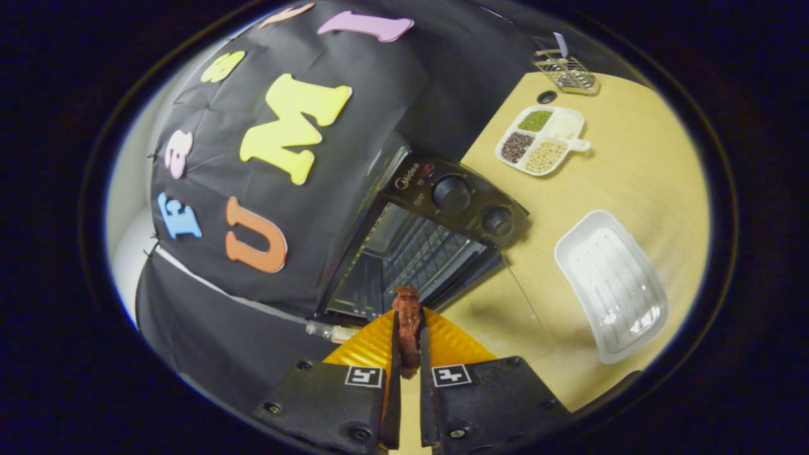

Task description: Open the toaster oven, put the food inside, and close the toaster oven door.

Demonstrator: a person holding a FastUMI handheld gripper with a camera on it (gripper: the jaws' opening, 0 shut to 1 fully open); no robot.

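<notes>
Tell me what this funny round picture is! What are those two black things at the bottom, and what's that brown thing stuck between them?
The picture comes from a camera riding on a handheld gripper, a tool with two fingers that a person carries. It looks forward along those fingers, so they show at the bottom. They are squeezed on a piece of brown food. Just beyond it sits a toaster oven with its door open and a wire rack inside, ready for the food. On the wooden table beside the oven lie an empty white tray, a divided dish holding beans and grains, and farther back a small wire basket.
</notes>
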